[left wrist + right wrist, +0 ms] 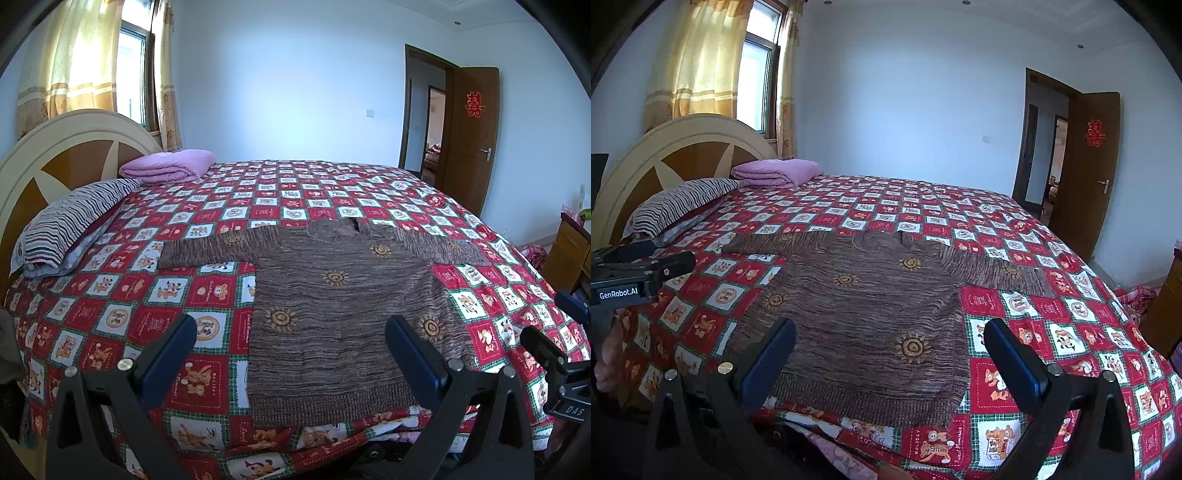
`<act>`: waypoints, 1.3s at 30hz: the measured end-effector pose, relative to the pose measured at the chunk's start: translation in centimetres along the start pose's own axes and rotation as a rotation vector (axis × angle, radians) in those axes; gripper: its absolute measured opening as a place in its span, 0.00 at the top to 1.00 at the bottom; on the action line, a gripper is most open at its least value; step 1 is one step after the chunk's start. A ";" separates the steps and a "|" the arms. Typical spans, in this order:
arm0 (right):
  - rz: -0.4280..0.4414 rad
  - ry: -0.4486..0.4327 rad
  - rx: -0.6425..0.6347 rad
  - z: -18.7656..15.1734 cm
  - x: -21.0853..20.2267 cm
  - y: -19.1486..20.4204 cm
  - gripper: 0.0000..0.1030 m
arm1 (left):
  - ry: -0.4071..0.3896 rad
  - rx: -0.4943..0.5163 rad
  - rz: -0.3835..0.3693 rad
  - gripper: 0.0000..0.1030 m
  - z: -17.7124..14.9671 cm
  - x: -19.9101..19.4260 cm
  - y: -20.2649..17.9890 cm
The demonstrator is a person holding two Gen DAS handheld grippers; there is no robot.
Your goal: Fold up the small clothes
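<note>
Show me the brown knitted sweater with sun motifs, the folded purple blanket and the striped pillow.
Brown knitted sweater (343, 310), left wrist view: middle of its front.
Folded purple blanket (775, 171), right wrist view: its top fold.
Striped pillow (70, 225), left wrist view: its upper face.

Left tongs (290, 339) spread wide, both blue-padded fingers (173, 352) apart and gripping nothing. Right tongs (890, 343) likewise spread wide and empty, held level alongside, just to the right of the left tongs.
</note>
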State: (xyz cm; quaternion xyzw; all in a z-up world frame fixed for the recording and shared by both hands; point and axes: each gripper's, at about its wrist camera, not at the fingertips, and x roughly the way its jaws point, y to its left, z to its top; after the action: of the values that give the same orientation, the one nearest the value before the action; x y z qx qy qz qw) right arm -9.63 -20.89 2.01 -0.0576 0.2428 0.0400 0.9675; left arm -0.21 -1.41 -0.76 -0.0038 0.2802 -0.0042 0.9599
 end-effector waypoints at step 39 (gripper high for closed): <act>0.066 0.032 -0.011 -0.8 1.7 -0.1 0.01 | 0.058 -0.041 -0.026 0.00 -0.6 1.0 0.8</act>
State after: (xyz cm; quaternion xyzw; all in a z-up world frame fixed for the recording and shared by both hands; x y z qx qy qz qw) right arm -8.53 -21.06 0.51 -0.0557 0.2596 0.0724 0.9614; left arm 0.29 -0.68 -1.78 -0.0272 0.3077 -0.0111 0.9510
